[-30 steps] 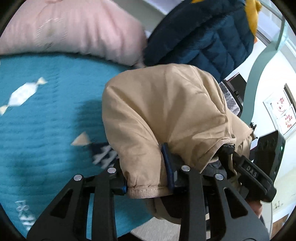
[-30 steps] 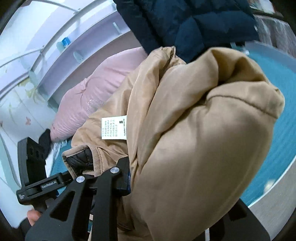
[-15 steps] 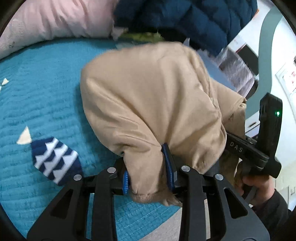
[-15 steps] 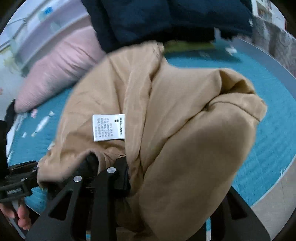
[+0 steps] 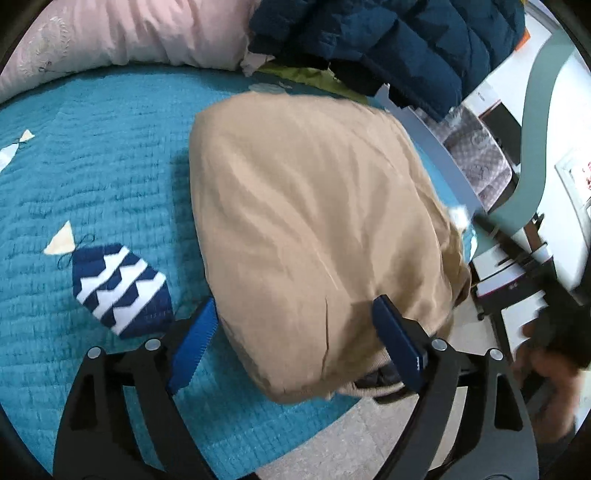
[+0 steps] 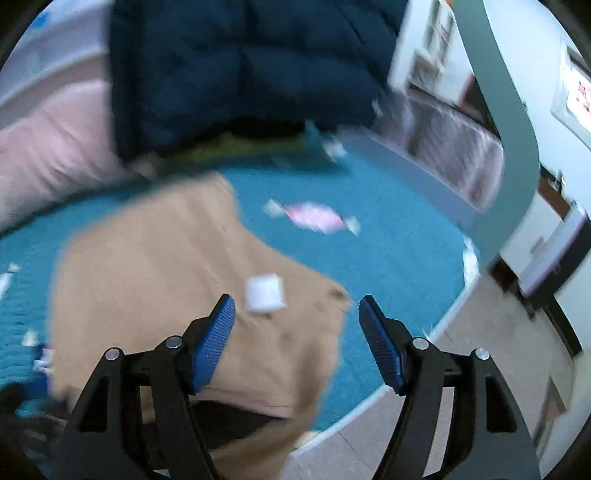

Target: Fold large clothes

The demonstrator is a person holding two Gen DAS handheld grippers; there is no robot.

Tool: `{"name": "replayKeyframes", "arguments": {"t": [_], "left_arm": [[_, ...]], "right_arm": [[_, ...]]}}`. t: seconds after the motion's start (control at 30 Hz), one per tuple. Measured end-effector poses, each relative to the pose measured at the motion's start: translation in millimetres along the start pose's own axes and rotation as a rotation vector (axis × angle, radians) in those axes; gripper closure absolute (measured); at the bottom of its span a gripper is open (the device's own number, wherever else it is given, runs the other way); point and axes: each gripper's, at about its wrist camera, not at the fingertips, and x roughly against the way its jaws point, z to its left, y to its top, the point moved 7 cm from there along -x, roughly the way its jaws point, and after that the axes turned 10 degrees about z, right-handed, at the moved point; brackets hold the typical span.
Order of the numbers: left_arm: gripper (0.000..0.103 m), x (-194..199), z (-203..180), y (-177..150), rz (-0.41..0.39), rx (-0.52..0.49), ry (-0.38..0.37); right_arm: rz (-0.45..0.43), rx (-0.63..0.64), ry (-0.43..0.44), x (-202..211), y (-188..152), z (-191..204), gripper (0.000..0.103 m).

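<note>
A tan jacket (image 5: 314, 221) lies bunched on the teal quilted mat (image 5: 92, 166), its hem hanging over the mat's front edge. My left gripper (image 5: 295, 339) is open, its blue pads on either side of the jacket's near end without clamping it. In the right wrist view the same jacket (image 6: 166, 277) lies flat on the mat (image 6: 388, 240) with a white care label (image 6: 265, 293) showing. My right gripper (image 6: 297, 339) is open and empty just above the jacket's near edge. The right wrist view is motion-blurred.
A pink padded garment (image 5: 122, 33) and a dark blue puffer jacket (image 5: 388, 44) lie at the mat's far side. The mat ends close in front at a bare floor (image 5: 369, 435). Furniture and a pale green frame (image 5: 532, 129) stand to the right.
Both grippers have opened and let go of the tan jacket, which has dropped onto the mat. The right gripper has swung away to the right.
</note>
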Motion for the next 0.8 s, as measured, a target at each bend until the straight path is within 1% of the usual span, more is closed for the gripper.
{"name": "replayKeyframes", "arguments": {"t": [0.07,0.1,0.13,0.17,0.2,0.23,0.27,0.33,0.37,0.43,0.5,0.53,0.6,0.67,0.73,0.8], "left_arm": [[0.018,-2,-2,-7,0.01,-0.01,0.004],[0.018,-4,-2,-10,0.019,-0.014,0.008],[0.018,-7,-2,-13,0.03,-0.023,0.016],[0.018,-9,-1,-16,0.035,-0.03,0.027],[0.018,-8,1,-18,0.03,-0.031,0.029],[0.018,-8,3,-19,0.03,-0.027,0.029],[0.017,-7,4,-19,0.032,-0.019,0.024],[0.016,-6,7,-21,0.039,-0.015,0.02],[0.016,-5,9,-22,0.037,-0.018,0.03],[0.015,-3,10,-23,0.044,-0.022,0.018],[0.015,1,13,-22,0.037,-0.019,0.04],[0.015,6,15,-22,0.031,-0.021,0.036],[0.015,16,19,-22,0.02,-0.014,0.05],[0.015,32,23,-21,0.001,-0.016,0.058],[0.012,50,29,-22,-0.024,-0.014,0.092],[0.012,75,38,-25,-0.04,-0.015,0.134]], "right_arm": [[-0.045,0.028,0.037,17,0,20,0.036],[-0.063,0.04,0.074,23,0,31,0.036],[-0.05,0.043,0.106,21,0,36,0.036],[0.01,0.039,0.155,10,-7,45,0.037],[0.046,0.04,0.19,0,-12,51,0.04],[0.106,0.048,0.198,-15,-24,53,0.052],[0.153,0.051,0.185,-27,-30,53,0.057],[0.238,0.023,0.166,-57,-58,42,0.057],[0.258,0.001,0.169,-64,-65,37,0.056],[0.283,-0.088,0.208,-75,-77,22,0.054],[0.28,-0.089,0.207,-74,-75,21,0.054],[0.272,-0.084,0.209,-71,-74,22,0.052],[0.247,-0.061,0.179,-59,-69,25,0.051],[0.194,-0.066,0.176,-41,-63,26,0.047],[0.141,-0.055,0.17,-14,-56,30,0.042],[0.117,-0.028,0.164,11,-55,38,0.038]]}}
